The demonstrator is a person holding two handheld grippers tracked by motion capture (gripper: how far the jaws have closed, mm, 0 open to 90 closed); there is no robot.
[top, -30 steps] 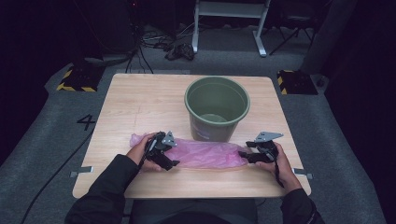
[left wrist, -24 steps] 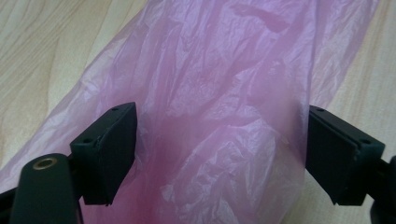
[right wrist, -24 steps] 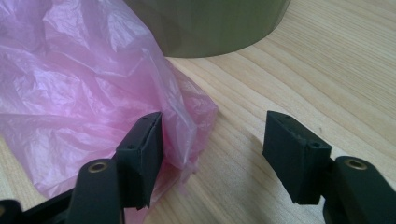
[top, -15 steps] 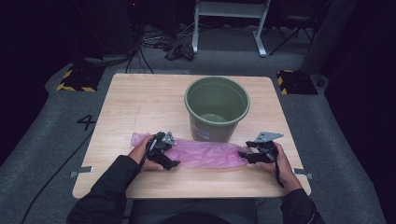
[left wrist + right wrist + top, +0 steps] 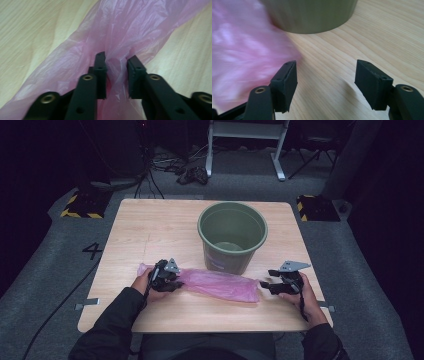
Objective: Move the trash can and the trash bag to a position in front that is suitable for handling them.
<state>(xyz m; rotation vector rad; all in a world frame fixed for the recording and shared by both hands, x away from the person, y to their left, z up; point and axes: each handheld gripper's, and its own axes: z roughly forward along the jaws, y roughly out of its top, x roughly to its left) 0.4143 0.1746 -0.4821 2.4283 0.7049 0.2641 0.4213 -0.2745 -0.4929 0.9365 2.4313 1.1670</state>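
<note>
- Risk, high view: thin crumpled pink plastic bag [image 5: 220, 285] lies flat on the pale wooden surface [image 5: 145, 227], stretched between the two hands, just in front of the round olive-green plastic bucket [image 5: 232, 236]. Left tool [image 5: 172, 284] sits on the bag's left end; right tool [image 5: 267, 286] waits just off its right end, apart from the film. A one-sided lift would likely drag the bag along the surface or against the bucket wall.
- Left gripper view: left tool's jaws stand narrow, with a pinch of pink film [image 5: 116, 67] bunched between them; a small gap shows, so I judge the hold light, not a firm clamp. Slippery film could slide out under any pull, or tear where it is gathered.
- Right gripper view: right tool [image 5: 325, 86] is spread wide and holds nothing; the bag's edge [image 5: 249, 65] lies by its left jaw, blurred, with bare wood between the jaws. Closing here would likely catch air or scrape the surface. The bucket's base [image 5: 309, 15] stands near ahead; pushing forward could nudge it.
</note>
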